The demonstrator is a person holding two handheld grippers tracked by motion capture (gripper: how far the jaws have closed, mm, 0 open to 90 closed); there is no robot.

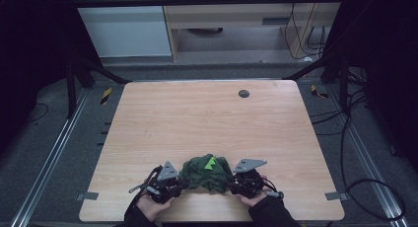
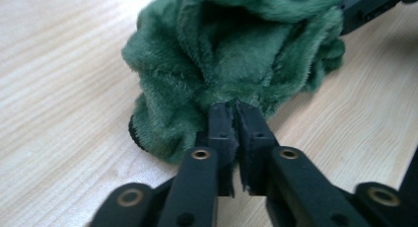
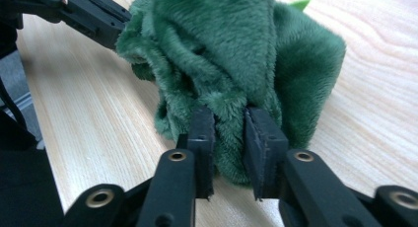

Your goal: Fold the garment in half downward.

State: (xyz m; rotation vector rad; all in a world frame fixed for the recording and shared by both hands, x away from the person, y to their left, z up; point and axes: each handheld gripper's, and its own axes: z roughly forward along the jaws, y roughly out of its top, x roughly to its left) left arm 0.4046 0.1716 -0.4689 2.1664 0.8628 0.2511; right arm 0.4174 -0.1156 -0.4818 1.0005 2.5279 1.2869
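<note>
Green plush cloth point(image 1: 207, 173) sits bunched in a heap at the 6 o'clock edge of the wooden bench point(image 1: 197, 118), between both hands. Left tongs point(image 1: 170, 185) at about 9 o'clock of the heap, right tongs point(image 1: 241, 182) at about 3 o'clock, both touching it. In the left gripper view the jaws are pressed nearly together on a thin fold of the cloth point(image 2: 231, 54), so pinching fabric at the heap's near edge. In the right gripper view the jaws stand a little apart with a thicker wad of the cloth point(image 3: 222, 64) squeezed between them, gripping it too. A small bright-green triangle point(image 1: 211, 162) shows on top of the heap, maybe a tag or trim, too small to tell. Cloth rests on the bench, not lifted, as far as the high view shows. Round dark grommet point(image 1: 243, 93) at 12 o'clock of the bench, well apart from everything. Progress judgement: both grasps look made, so the pick-up step is done; cloth is crumpled, no flat panel or fold visible, so spreading or folding is all still left. Early stage.
</note>
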